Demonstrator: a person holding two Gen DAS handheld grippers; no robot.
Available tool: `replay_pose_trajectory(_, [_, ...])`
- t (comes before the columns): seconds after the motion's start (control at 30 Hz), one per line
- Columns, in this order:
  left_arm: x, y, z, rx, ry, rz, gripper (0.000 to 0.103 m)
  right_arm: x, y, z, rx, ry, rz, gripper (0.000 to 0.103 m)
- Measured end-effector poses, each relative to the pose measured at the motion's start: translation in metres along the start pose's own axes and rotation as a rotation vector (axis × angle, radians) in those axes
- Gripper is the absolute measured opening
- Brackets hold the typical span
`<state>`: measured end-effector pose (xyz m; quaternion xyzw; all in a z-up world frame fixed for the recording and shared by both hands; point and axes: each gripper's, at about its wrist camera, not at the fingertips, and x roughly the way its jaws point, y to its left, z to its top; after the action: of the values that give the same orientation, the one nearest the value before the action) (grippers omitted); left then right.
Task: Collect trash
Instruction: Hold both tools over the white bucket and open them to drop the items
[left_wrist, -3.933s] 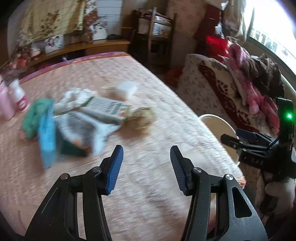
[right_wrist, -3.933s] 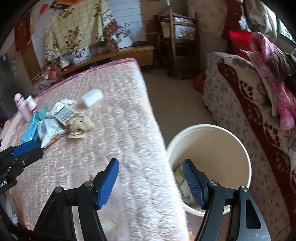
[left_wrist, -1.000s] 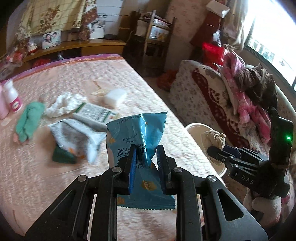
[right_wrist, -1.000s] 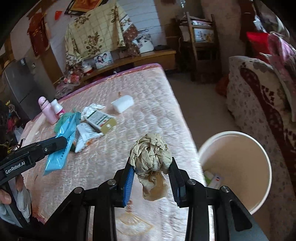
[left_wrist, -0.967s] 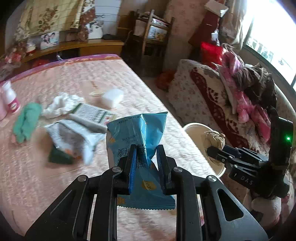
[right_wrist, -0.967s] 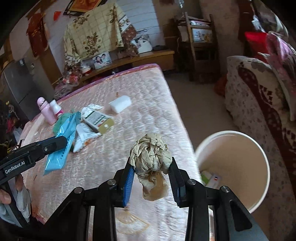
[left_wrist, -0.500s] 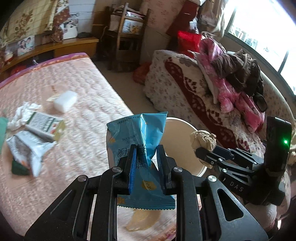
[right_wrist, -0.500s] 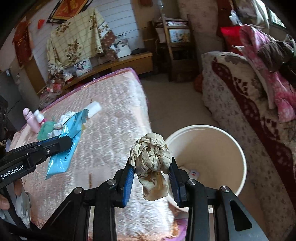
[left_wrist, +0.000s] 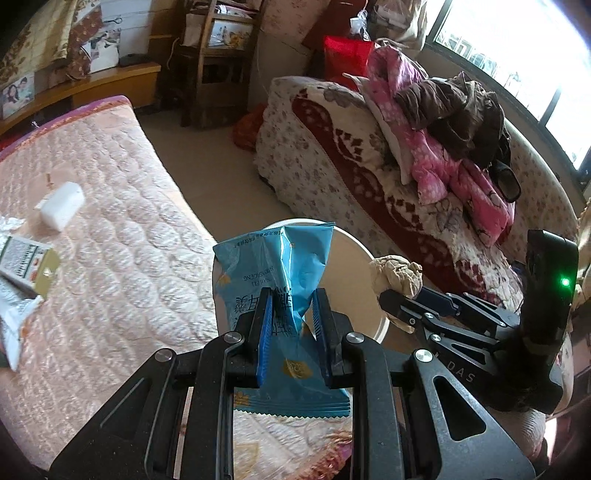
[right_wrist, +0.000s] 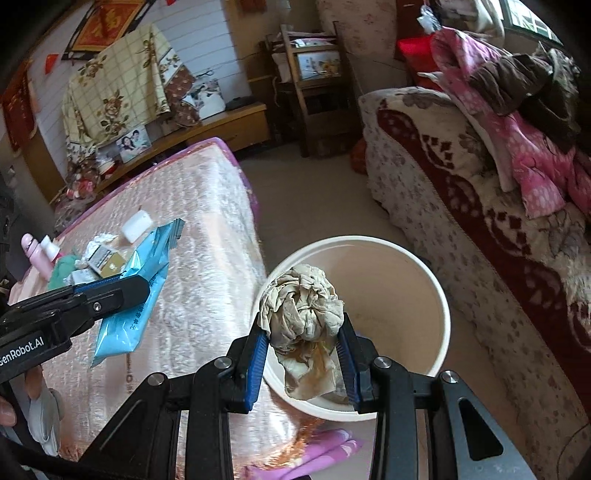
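My left gripper (left_wrist: 291, 301) is shut on a blue snack wrapper (left_wrist: 275, 266), held over the bed's edge in front of the white bucket (left_wrist: 360, 260). In the right wrist view the same left gripper (right_wrist: 142, 291) and blue wrapper (right_wrist: 136, 299) hang over the pink bed at the left. My right gripper (right_wrist: 303, 332) is shut on a crumpled beige paper wad (right_wrist: 303, 308), held above the near rim of the white bucket (right_wrist: 417, 295). The left wrist view shows the right gripper (left_wrist: 388, 295) with the paper wad (left_wrist: 397, 275) beside the bucket.
More litter lies on the pink quilted bed (right_wrist: 207, 266): a white block (left_wrist: 61, 206), a printed carton (left_wrist: 26, 264), crumpled wrappers (right_wrist: 98, 242), two pink bottles (right_wrist: 35, 254). A floral sofa (right_wrist: 480, 236) piled with clothes stands right of the bucket. Wooden shelves line the far wall.
Both grippers have swung right, from over the bed toward the bucket, each keeping its load. The paper wad now hangs over the bucket's rim; the litter pile has slid to the left edge.
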<state>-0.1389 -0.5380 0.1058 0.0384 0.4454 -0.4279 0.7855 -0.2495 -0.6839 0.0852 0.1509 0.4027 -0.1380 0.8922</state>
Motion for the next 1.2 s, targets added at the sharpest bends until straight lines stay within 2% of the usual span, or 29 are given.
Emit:
replay_pose_trajectory(0.4, [0.023, -0.01, 0.002, -0.009, 0.038, -0.038, 0.019, 0.012, -0.027, -0.006, 0.046, 0.028, -0.027, 0.034])
replay_pose_trajectory(0.8, [0.032, -0.015, 0.006, -0.015, 0.04, -0.086, 0.019, 0.023, -0.041, -0.008, 0.074, 0.049, -0.051, 0.034])
replay_pose_trajectory(0.87, [0.032, -0.015, 0.006, -0.014, 0.036, -0.092, 0.02, 0.025, -0.042, -0.007, 0.079, 0.052, -0.055, 0.042])
replay_pose_trajectory(0.93, [0.031, -0.014, 0.006, -0.018, 0.031, -0.103, 0.024, 0.023, -0.044, -0.007, 0.092, 0.039, -0.058, 0.064])
replay_pose_trajectory(0.97, [0.031, -0.013, 0.007, -0.023, 0.033, -0.111, 0.027, 0.022, -0.045, -0.007, 0.102, 0.032, -0.056, 0.067])
replay_pose_trajectory(1.03, [0.03, -0.011, 0.007, -0.031, 0.035, -0.108, 0.041, 0.02, -0.047, -0.007, 0.117, 0.031, -0.054, 0.067])
replay_pose_trajectory(1.2, [0.025, -0.005, 0.005, -0.032, 0.024, -0.082, 0.041, 0.02, -0.045, -0.007, 0.107, 0.04, -0.058, 0.067])
